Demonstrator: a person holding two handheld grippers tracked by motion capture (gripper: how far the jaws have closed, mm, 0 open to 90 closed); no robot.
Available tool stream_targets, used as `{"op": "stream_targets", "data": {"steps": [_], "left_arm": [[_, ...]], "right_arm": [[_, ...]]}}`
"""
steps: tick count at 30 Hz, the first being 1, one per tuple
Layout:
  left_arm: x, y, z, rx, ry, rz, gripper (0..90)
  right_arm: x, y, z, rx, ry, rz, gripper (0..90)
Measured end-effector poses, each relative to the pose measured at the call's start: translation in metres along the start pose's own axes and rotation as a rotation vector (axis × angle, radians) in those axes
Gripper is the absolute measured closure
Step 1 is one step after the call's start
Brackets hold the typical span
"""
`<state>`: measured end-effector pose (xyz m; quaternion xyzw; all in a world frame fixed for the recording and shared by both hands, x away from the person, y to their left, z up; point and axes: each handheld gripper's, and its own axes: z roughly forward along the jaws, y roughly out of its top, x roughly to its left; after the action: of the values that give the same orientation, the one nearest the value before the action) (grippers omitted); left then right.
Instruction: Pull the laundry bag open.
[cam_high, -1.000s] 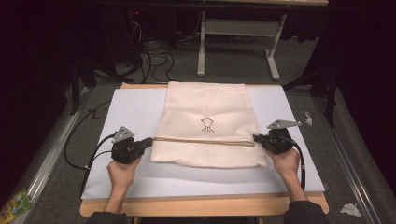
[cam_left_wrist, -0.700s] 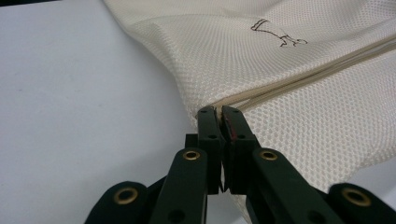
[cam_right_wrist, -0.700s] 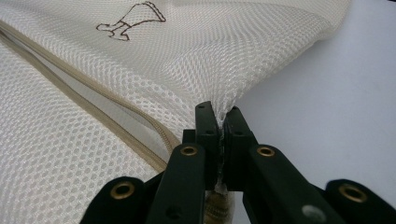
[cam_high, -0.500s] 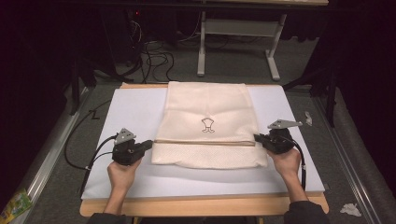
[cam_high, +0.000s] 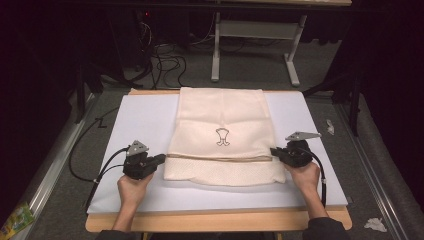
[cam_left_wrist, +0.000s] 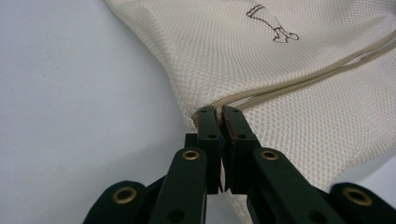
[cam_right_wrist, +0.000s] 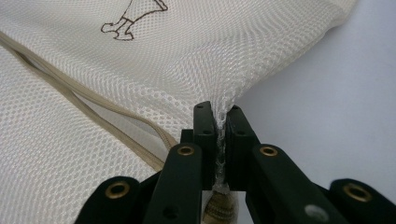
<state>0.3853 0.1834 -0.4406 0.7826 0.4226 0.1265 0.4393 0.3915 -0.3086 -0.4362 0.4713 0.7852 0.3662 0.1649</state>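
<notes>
Cream mesh bag (cam_high: 222, 135) lay mid-table, folded. Left gripper (cam_left_wrist: 219, 116) pinched left fold corner; right gripper (cam_right_wrist: 219, 122) pinched right edge mesh. Risk: thin mesh slipping from right pads, fold collapsing unevenly.

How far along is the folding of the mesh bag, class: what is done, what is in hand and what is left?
Done: the mesh bag lies flat on the white board, one layer already folded over the lower part, its edge along the beige cord. In hand: the left gripper and right gripper are each shut on a side edge of the bag. Left: probably another fold, then letting go.
</notes>
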Motion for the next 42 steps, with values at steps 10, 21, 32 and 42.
{"op": "stream_targets", "data": {"steps": [10,21,32,42], "left_arm": [[0.000,-0.002,0.003,-0.001,-0.002,0.001,86.3],[0.000,-0.002,0.001,-0.013,-0.001,0.002,84.2],[0.002,0.001,-0.007,-0.086,0.029,0.008,69.3],[0.010,0.006,-0.022,-0.146,0.069,0.003,58.0]], "right_arm": [[0.000,-0.008,0.005,0.010,0.005,0.011,80.2],[0.001,-0.009,0.007,0.008,-0.009,0.019,59.7],[-0.003,-0.009,-0.011,-0.092,-0.046,0.041,50.2],[-0.017,-0.016,-0.033,-0.194,-0.073,0.081,53.3]]}}
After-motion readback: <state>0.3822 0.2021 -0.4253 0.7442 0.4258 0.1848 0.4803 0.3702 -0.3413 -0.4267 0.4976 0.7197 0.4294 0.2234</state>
